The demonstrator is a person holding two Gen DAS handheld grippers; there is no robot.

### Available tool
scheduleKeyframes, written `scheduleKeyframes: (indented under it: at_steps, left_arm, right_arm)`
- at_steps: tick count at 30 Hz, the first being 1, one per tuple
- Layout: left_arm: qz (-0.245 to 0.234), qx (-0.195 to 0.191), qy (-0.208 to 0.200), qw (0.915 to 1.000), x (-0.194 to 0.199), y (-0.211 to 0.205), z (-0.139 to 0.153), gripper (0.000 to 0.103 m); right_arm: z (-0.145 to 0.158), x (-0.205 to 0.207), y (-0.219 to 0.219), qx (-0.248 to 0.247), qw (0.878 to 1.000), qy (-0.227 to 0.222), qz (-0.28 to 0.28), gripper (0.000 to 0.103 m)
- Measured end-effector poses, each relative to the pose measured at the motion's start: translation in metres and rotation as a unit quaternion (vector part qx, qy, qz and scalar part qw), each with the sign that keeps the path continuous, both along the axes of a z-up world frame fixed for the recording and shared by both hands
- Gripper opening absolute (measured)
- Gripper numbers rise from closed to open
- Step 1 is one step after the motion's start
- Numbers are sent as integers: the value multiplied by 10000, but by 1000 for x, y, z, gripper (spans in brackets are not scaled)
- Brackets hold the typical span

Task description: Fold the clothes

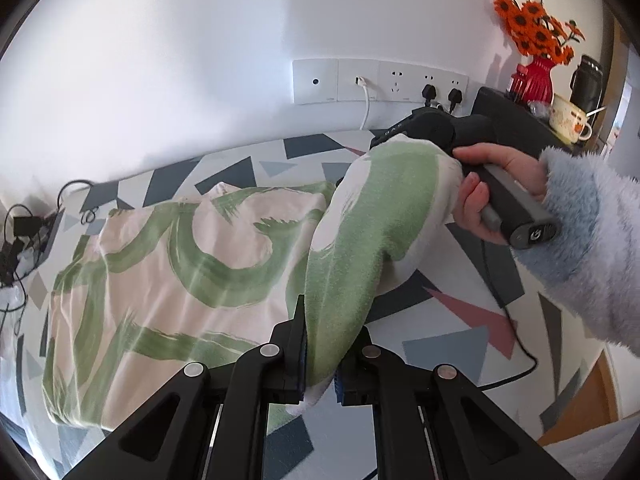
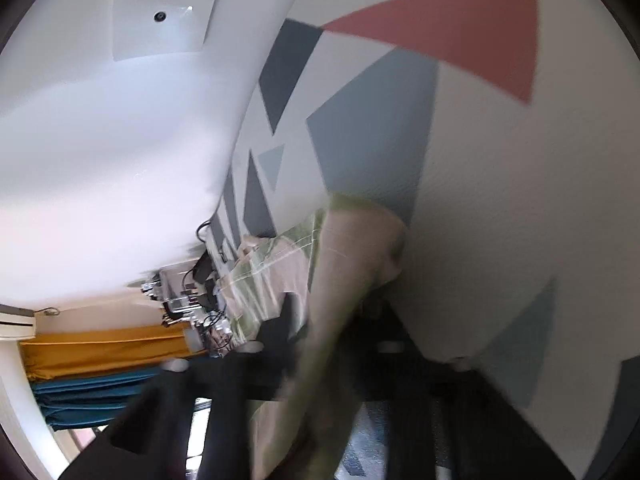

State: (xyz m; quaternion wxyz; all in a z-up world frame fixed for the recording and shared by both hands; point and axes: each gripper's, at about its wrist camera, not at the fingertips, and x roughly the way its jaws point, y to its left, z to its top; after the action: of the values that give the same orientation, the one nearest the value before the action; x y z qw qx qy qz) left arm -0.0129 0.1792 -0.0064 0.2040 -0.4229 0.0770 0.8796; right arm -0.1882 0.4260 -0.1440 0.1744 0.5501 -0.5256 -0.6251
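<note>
My left gripper [image 1: 320, 344] is clamped on the cream-and-green garment [image 1: 180, 272]; my right gripper [image 2: 320, 320] pinches its raised fold too. The garment's long axis runs from my left jaws towards the wall [image 1: 160, 60], lying on the geometric-patterned tabletop [image 1: 452, 320]. Sockets [image 1: 380, 80] and orange flowers [image 1: 532, 24] stand beyond.

Cream-green garment [image 1: 192, 264], edge lifted

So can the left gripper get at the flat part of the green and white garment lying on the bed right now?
Probably not yet. The left gripper is shut on a lifted fold of the garment, so it would have to let go first; the flat part lies uncovered just beyond it.
</note>
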Motion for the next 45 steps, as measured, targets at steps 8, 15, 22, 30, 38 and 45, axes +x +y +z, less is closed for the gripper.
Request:
scheduleKeyframes:
  at_steps: [8,15,22,30,38,45]
  left_arm:
    - [-183,716,68,9972,11,4,20,8]
    - [812,1493,317,9849,23,-70,42,8]
    - [2384,2127,291,9471,36,-182,30,8]
    - [3720,3222,-568,8687,29,-294,-39,8]
    - [4002,3393,-1329,8409,16,-329,-108,16]
    - [4195,2947,-1255,8494,15,-357,-79,23]
  right_arm:
    - [55,11,30,224,9977,603,-219,7]
    - [129,-9,-15,465,9897,1310,334,7]
    - [172,-51,-179,641,9710,1831,1401,7]
    - [132,-82,-355,1614,9439,1720,2312,7]
    - [43,-99,-432,2812,9089,1187,2843,9]
    - [42,-113,-428,2371,9222,974,2895,62]
